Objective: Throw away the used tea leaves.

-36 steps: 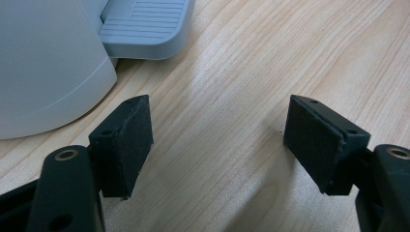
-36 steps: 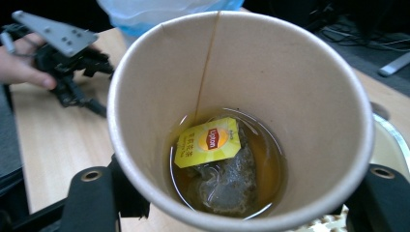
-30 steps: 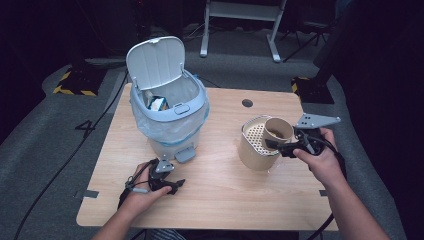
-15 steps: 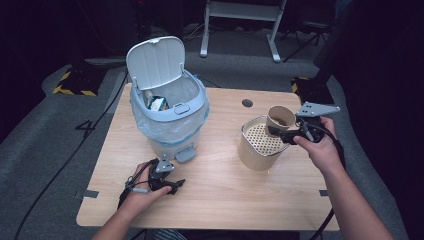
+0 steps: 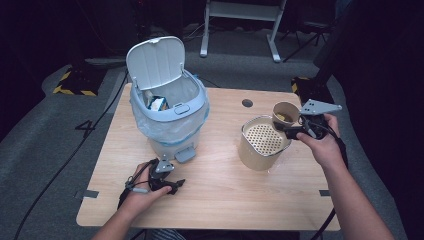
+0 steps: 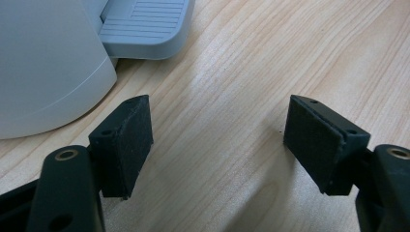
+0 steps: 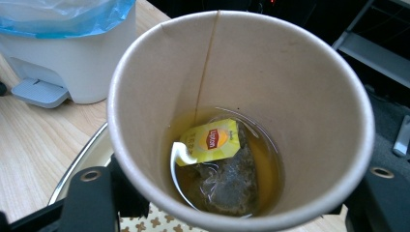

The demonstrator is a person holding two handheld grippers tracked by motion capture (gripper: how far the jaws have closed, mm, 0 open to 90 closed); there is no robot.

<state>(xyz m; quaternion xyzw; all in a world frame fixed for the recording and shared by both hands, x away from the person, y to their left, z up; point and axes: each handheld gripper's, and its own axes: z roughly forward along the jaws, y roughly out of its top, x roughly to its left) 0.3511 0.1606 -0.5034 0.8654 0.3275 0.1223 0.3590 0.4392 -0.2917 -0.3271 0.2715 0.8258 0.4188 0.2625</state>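
Observation:
A brown paper cup (image 5: 286,112) is held up at the right, just beyond the far right rim of a beige canister (image 5: 262,142) with a perforated strainer top. My right gripper (image 5: 289,129) is shut on the cup. Inside the cup (image 7: 241,96) lie a wet tea bag (image 7: 229,181), its yellow label (image 7: 210,141) and a little amber tea. My left gripper (image 5: 172,186) rests on the table in front of the bin's pedal (image 5: 185,155). Its jaws (image 6: 217,140) stand open with bare wood between them.
A white pedal bin (image 5: 170,115) with a blue liner stands at the left middle, its lid up and some rubbish inside. Its pedal (image 6: 145,24) lies just beyond the left jaws. A round cable hole (image 5: 247,103) sits near the table's far edge.
My right gripper has lifted the cup and carried it slightly right and away from above the canister's strainer. The left gripper has stayed put.

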